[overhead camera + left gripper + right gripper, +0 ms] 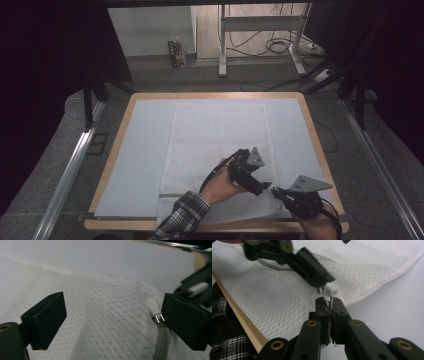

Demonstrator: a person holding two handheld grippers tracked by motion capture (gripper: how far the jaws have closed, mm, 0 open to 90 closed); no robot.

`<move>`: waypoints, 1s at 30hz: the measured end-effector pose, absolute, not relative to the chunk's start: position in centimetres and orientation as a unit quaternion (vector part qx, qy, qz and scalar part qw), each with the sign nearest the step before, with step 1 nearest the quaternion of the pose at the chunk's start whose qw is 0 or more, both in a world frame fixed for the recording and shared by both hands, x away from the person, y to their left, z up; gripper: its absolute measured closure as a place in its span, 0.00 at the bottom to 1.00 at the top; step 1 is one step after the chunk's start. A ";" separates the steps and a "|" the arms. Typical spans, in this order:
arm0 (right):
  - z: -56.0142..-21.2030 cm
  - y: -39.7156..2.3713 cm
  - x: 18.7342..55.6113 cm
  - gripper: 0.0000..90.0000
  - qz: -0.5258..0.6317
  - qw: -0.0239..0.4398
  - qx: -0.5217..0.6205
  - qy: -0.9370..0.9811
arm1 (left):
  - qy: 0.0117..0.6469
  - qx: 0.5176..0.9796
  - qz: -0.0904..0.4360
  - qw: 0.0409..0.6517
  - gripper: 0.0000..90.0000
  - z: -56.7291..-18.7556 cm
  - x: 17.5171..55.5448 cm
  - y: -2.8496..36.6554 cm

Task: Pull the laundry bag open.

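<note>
mesh bag: white, flat on the pale mat, near right corner bunched up between the two grippers
zipper pull: white tab, just beside one jaw, grey zipper tape below it; not pinched yet
left gripper: jaws wide apart over the mesh, nothing between the pads
right gripper: clamped tight on the bag's corner cloth, thin white loop poking out at the tips
risk 1: could close on mesh instead of the tab, since the tab sits off-centre, so probably a snag
risk 2: corner cloth could slip out once the pull gets tugged, thin fabric and a small bite
table: wooden edge close by, bag overhanging the near side, might slide off
</note>
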State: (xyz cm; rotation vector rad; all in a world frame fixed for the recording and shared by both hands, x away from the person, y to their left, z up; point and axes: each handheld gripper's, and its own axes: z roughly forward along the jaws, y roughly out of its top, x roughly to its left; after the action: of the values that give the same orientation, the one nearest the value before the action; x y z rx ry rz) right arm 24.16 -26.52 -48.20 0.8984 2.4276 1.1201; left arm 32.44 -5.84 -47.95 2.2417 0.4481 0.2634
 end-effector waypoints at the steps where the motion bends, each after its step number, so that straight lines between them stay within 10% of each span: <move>1: -48.2 -26.5 24.2 0.94 0.391 0.160 0.315 0.850 | 0.180 0.888 0.103 0.411 0.08 -47.9 32.4 -5.7; 22: -48.1 -26.3 24.1 0.94 0.379 0.171 0.316 0.853 | 0.200 0.876 0.075 0.433 0.17 -48.0 32.0 -1.4; 30: -48.1 -26.3 24.0 0.94 0.379 0.178 0.312 0.853 | 0.168 0.882 0.027 0.439 0.42 -47.3 31.1 -1.5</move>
State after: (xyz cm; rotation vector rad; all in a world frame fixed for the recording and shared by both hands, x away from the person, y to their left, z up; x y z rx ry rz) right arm 24.04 -26.26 -48.10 0.8819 2.4117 1.0727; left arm 31.11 -1.52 -47.34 2.1927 0.4170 0.0666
